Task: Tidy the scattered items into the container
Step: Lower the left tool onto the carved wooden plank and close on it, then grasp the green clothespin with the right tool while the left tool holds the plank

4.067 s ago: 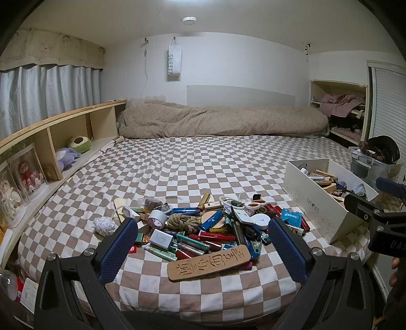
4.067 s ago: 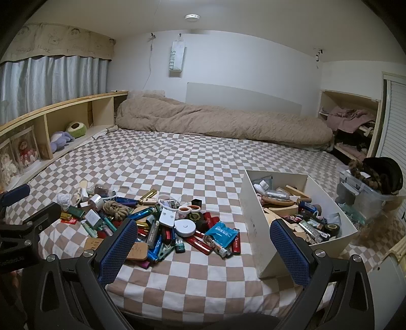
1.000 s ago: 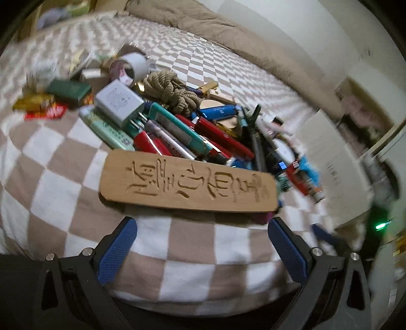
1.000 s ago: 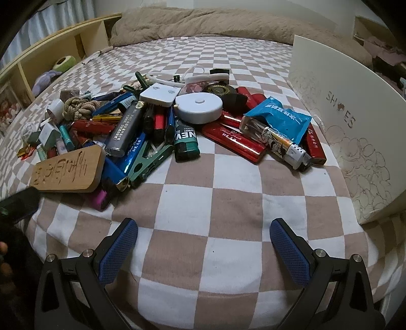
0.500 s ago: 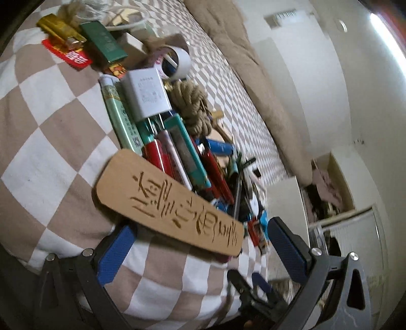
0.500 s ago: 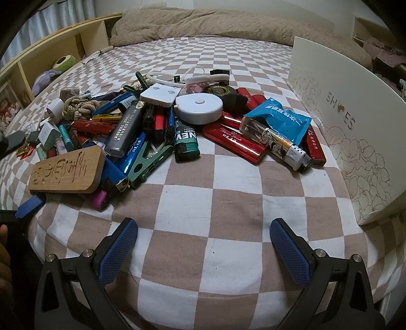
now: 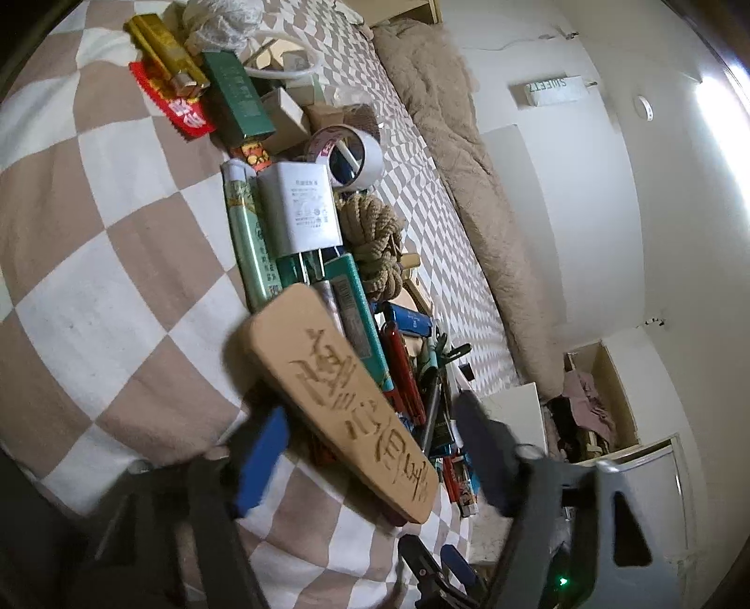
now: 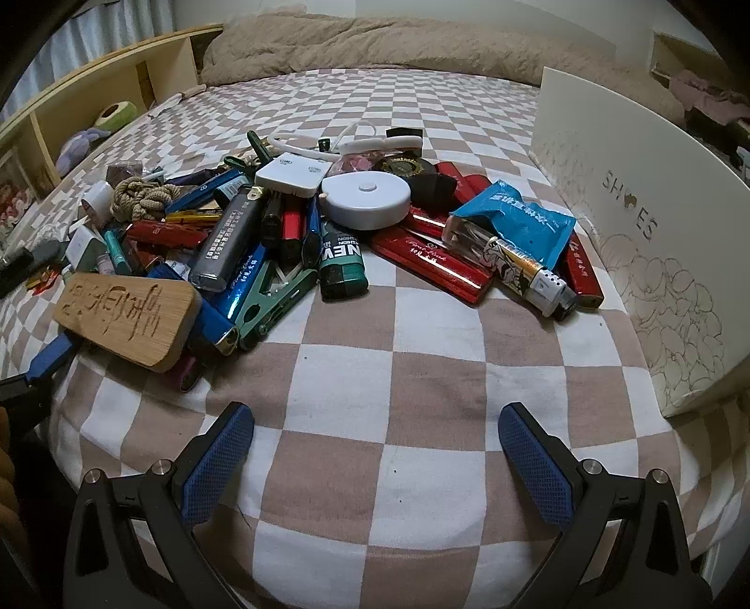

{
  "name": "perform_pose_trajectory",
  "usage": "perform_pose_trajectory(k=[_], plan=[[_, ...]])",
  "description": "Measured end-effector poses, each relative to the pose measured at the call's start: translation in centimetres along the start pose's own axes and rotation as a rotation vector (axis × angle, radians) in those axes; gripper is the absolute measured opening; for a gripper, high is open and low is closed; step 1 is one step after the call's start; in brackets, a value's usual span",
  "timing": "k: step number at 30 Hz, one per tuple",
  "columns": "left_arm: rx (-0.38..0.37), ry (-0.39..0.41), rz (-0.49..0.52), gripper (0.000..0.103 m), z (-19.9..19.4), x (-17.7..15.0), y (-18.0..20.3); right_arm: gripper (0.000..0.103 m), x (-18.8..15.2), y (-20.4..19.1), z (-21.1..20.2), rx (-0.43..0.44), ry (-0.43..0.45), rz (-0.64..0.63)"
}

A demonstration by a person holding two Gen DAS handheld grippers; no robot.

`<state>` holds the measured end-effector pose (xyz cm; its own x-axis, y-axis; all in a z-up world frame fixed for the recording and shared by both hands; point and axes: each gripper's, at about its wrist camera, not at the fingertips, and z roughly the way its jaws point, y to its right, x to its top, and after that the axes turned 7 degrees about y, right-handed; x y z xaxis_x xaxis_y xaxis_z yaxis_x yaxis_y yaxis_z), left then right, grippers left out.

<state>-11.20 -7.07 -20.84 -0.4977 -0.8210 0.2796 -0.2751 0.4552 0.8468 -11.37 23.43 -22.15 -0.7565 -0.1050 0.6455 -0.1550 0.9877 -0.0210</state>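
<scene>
A bed (image 8: 422, 356) spread with a brown-and-white checkered cover is seen in a small room, a beige quilt (image 8: 375, 42) bunched along its far side and open wooden shelving (image 8: 93, 103) running down one edge. A heap of scattered items is piled near the bed's front edge, just beside a white cardboard box (image 8: 633, 234) printed with the word SHOES and a flower outline. At the near end of the heap a carved wooden plaque (image 8: 126, 318) is laid flat, its long axis set roughly parallel to the bed's front edge, one rounded end resting against a blue tube and a green clip (image 8: 272, 300), the other aimed away from the box. The left tongs (image 7: 370, 449) are shown straddling the plaque across its width, their jaws having just been closing with the plaque between them; whether the blurred blue pads (image 7: 260, 461) already press on the wood cannot be told. The right tongs (image 8: 375, 468) are held low over bare cover in front of the heap, jaws wide apart and nothing between them. A round white disc (image 8: 365, 199), red tubes (image 8: 436, 262), a blue packet (image 8: 520, 220), a coil of rope (image 7: 375, 243) and a white charger (image 7: 304, 211) are counted among the clutter.
</scene>
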Motion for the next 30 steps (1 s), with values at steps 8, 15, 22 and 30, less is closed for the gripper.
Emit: perform_pose_trajectory(k=[8, 15, 22, 30], plan=[[-0.018, -0.028, -0.031, 0.038, -0.2, 0.5, -0.5, 0.103, 0.2, 0.1, -0.4, 0.006, 0.031, 0.027], [-0.034, -0.028, -0.05, 0.038, -0.6, 0.5, -1.0, 0.103, 0.9, -0.2, -0.4, 0.025, 0.032, 0.049], [-0.054, -0.035, -0.024, 0.054, -0.5, 0.5, -0.4, 0.103, 2.4, -0.2, -0.1, 0.032, 0.021, 0.083], [-0.05, -0.016, 0.071, 0.073, 0.4, 0.2, 1.2, 0.103, 3.7, 1.7, 0.8, 0.0, -0.003, 0.175]])
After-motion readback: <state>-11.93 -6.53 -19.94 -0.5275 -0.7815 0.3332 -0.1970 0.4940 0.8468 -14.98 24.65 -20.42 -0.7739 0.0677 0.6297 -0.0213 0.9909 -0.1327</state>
